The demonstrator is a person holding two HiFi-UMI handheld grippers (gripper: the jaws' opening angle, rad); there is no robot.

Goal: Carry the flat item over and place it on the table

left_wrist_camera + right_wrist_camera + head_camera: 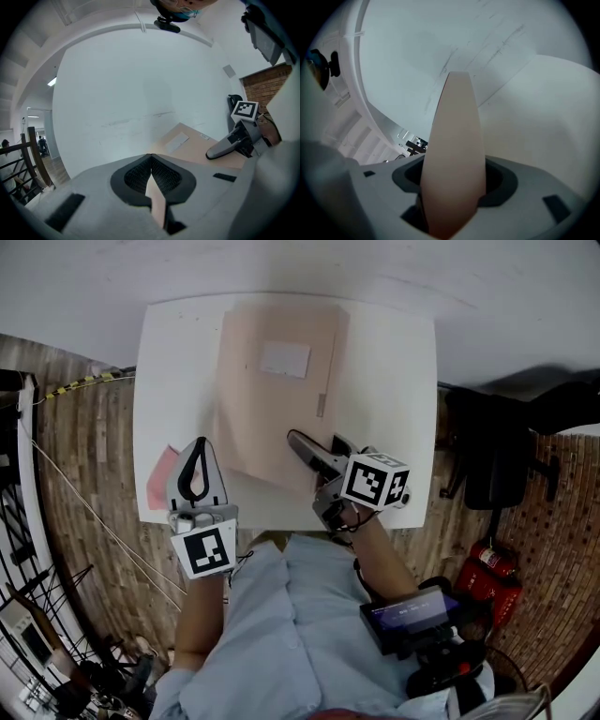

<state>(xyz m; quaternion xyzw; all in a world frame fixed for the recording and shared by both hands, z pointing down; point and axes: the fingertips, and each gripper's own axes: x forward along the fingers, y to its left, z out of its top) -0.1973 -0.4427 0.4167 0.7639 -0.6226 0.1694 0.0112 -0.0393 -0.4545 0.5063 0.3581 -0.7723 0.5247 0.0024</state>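
Observation:
A large pale beige flat item (272, 381) with a white label (285, 359) lies on the white table (394, 381). My right gripper (296, 440) reaches over the item's near right edge. In the right gripper view a broad strip of the beige item (454, 154) stands between the jaws, which are shut on it. My left gripper (198, 448) rests at the table's near left, jaws shut (151, 161) on a thin pink sheet (157, 201). That sheet (161, 479) shows beside it in the head view. I cannot tell whether the sheet belongs to the big item.
The table's near edge runs just under both grippers, with the person's body right behind it. A black chair (497, 456) and a red object (487, 582) stand on the brick-patterned floor at the right. A dark railing (19, 474) runs along the left.

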